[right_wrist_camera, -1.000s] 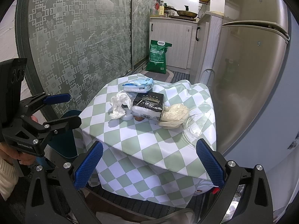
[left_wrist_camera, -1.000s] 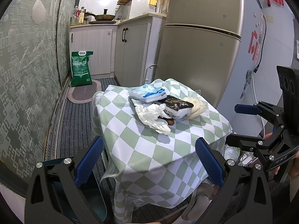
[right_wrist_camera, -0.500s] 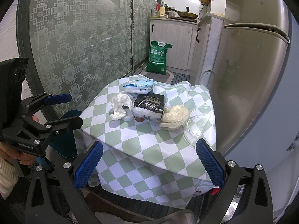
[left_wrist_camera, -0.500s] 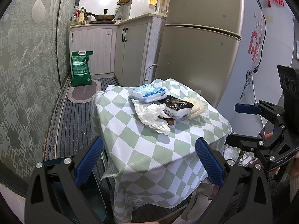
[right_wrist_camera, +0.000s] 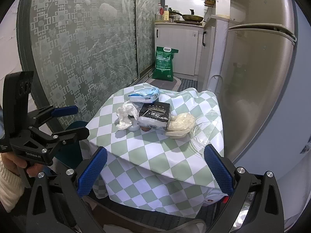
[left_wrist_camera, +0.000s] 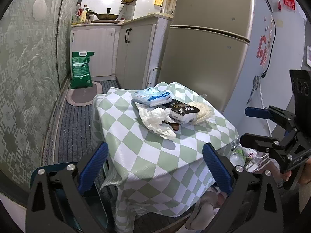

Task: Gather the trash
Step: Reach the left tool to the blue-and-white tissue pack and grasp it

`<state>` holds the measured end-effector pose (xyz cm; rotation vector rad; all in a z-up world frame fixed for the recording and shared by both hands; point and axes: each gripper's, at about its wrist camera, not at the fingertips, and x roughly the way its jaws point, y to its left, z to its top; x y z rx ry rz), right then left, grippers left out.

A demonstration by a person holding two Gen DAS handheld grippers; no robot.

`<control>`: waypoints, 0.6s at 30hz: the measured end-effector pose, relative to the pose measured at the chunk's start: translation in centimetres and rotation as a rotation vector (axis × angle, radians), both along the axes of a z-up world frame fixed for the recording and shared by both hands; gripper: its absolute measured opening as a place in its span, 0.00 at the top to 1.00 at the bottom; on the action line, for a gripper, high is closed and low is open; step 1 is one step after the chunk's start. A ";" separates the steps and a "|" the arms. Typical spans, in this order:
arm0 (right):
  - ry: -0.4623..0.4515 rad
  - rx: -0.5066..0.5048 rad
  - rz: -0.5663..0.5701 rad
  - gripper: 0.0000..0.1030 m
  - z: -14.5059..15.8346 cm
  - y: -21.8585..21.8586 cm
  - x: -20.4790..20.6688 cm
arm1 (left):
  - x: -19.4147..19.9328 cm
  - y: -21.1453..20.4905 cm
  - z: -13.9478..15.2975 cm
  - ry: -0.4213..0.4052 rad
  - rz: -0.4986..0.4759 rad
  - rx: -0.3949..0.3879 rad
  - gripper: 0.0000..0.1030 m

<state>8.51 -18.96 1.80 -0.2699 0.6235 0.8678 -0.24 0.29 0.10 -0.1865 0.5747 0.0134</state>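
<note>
Your left gripper (left_wrist_camera: 154, 160) has just been closing a touch, yet its jaws stand wide with nothing between them; only the near edge of the checked tablecloth (left_wrist_camera: 136, 141) shows through the gap. Otherwise little differs from a second ago: both hands hover at the near side of the small table, short of the pile, and nothing on the cloth has shifted. That small narrowing reads as you readying a pinch, so the collecting has not begun.

Your right gripper (right_wrist_camera: 155, 169) is also spread wide and empty, held off the near right corner.

The trash lies heaped at the middle to far part of the tabletop. The crumpled white tissue (left_wrist_camera: 157, 119) lies nearest your left gripper, touching the black and white packet (left_wrist_camera: 183, 112). Behind them, at the far side, rests the blue and white pouch (left_wrist_camera: 151, 97). To the right of the packet is the pale crumpled bag (right_wrist_camera: 180, 124), and beyond it a sheet of clear plastic (right_wrist_camera: 204, 134) lies near the right edge.

The tissue looks like your easiest first pick: soft, loose, on top. Where you will drop it I cannot tell for sure.
</note>
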 end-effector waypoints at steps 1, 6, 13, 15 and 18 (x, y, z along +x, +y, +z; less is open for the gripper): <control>0.001 0.001 -0.001 0.04 0.0 0.1 -0.1 | 0.0 0.0 0.1 0.001 0.007 0.007 0.14; 0.019 -0.001 -0.005 0.23 -0.1 0.2 0.0 | 0.7 0.0 -0.2 0.028 0.025 0.029 0.39; 0.038 0.023 0.016 0.30 0.3 0.8 -0.4 | 3.2 -0.5 1.1 0.041 -0.037 0.022 0.53; 0.046 0.036 0.013 0.31 0.5 0.7 -0.2 | 4.3 -0.2 1.8 0.030 -0.038 0.020 0.56; 0.059 0.050 0.005 0.31 0.6 0.5 0.2 | 6.4 -0.3 2.7 0.041 -0.044 0.088 0.56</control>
